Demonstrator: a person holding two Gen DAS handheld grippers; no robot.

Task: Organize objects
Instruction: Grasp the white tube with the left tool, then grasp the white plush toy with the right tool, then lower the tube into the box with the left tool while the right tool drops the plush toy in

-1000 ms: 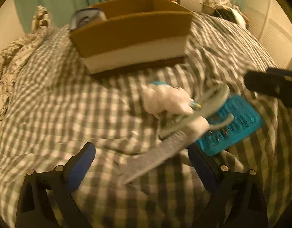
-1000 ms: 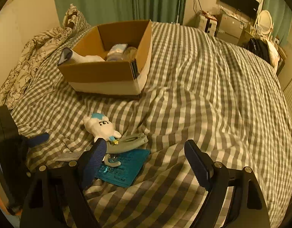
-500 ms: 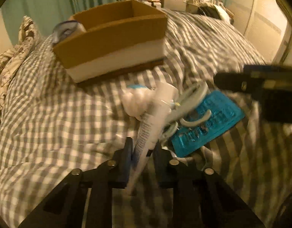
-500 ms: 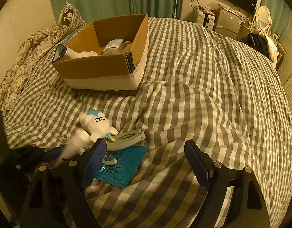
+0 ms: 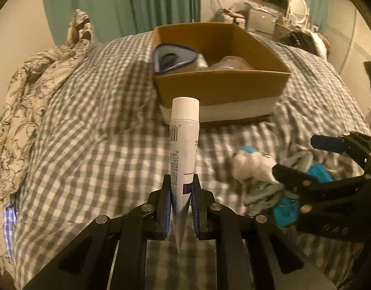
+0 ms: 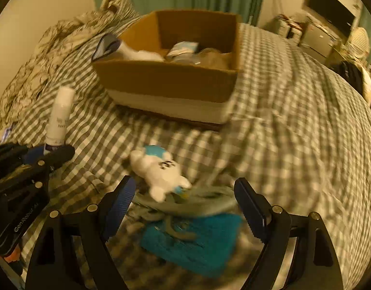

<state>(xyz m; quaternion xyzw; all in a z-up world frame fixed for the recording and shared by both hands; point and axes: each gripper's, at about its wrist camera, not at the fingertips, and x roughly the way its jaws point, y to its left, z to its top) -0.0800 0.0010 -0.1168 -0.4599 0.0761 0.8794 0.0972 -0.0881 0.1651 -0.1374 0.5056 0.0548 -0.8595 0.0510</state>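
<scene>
My left gripper is shut on a white tube and holds it upright above the checked bed, cap pointing at the cardboard box. The tube also shows in the right wrist view. My right gripper is open, low over a white plush toy, a grey sock-like item and a teal packet. The plush lies right of the tube. The box holds a shoe and other items.
The checked blanket covers the bed. A floral pillow lies at the left. Furniture and a screen stand beyond the bed at the far right. Green curtains hang behind the box.
My left gripper closed on the white tube and lifted it off the bed, turning toward the box. My right gripper moved down and forward over the plush and teal packet.
</scene>
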